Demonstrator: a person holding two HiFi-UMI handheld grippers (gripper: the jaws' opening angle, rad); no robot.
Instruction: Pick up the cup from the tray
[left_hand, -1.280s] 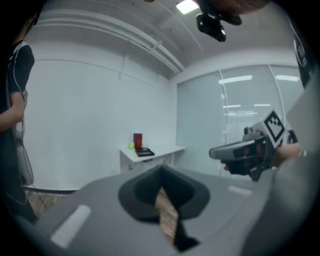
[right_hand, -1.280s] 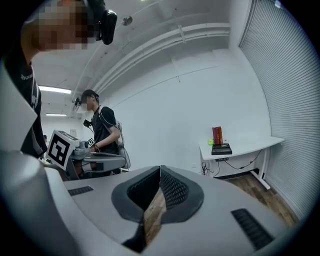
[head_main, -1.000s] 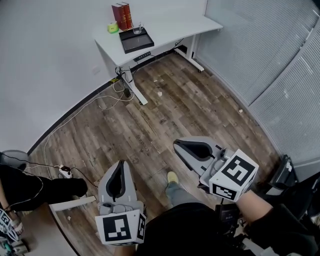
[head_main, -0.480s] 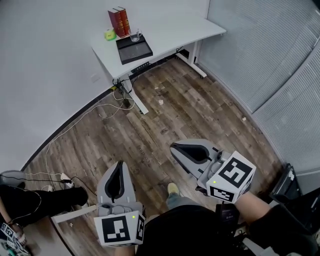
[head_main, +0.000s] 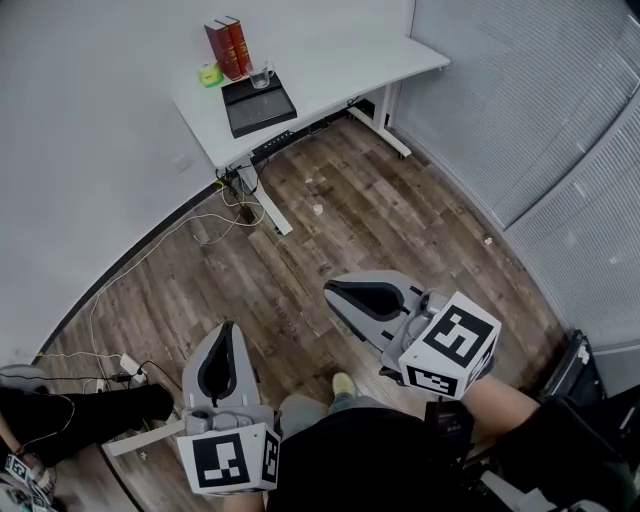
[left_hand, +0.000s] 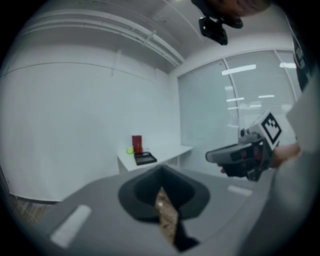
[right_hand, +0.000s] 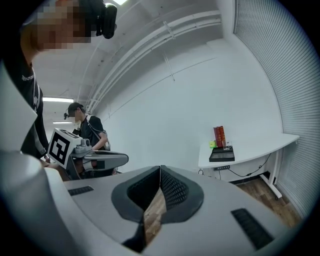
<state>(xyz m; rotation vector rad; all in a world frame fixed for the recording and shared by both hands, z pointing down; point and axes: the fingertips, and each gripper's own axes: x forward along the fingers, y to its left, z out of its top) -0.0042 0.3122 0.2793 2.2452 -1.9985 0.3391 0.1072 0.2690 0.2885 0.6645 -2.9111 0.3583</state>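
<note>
The left gripper (left_hand: 160, 171) has its jaws pressed together at the tips with nothing between them. Only a thin wedge of wooden floor (head_main: 330, 225) shows lower down, between the jaw bases. The right gripper (right_hand: 160, 170) is clenched the same way, its ribbed pads meeting at the tip and holding nothing. In the head view both are held low and close to the person's body. The left gripper (head_main: 225, 338) points straight ahead and the right gripper (head_main: 342, 292) is turned across toward it, the two tips apart, with a shoe (head_main: 343, 383) on the floor just behind and between them. Each gripper's view also catches the other off to its side. Well ahead of both sets of jaws, across a wide stretch of bare planks, a white desk (head_main: 340, 60) stands against the wall. On it lies a black tray (head_main: 258, 102), and the clear cup (head_main: 262, 75) stands at the tray's far corner, far from either gripper. Just left of the cup are two upright red books (head_main: 227, 47), with a small green object (head_main: 209, 73) beside them. Loose cables (head_main: 215, 212) trail over the floor from under the desk, to the left of the jaws' line. Slatted blinds (head_main: 560, 130) fill the wall out to the right of the right gripper. In the right gripper view another person (right_hand: 87, 129) stands beyond the left gripper, by the wall.
</note>
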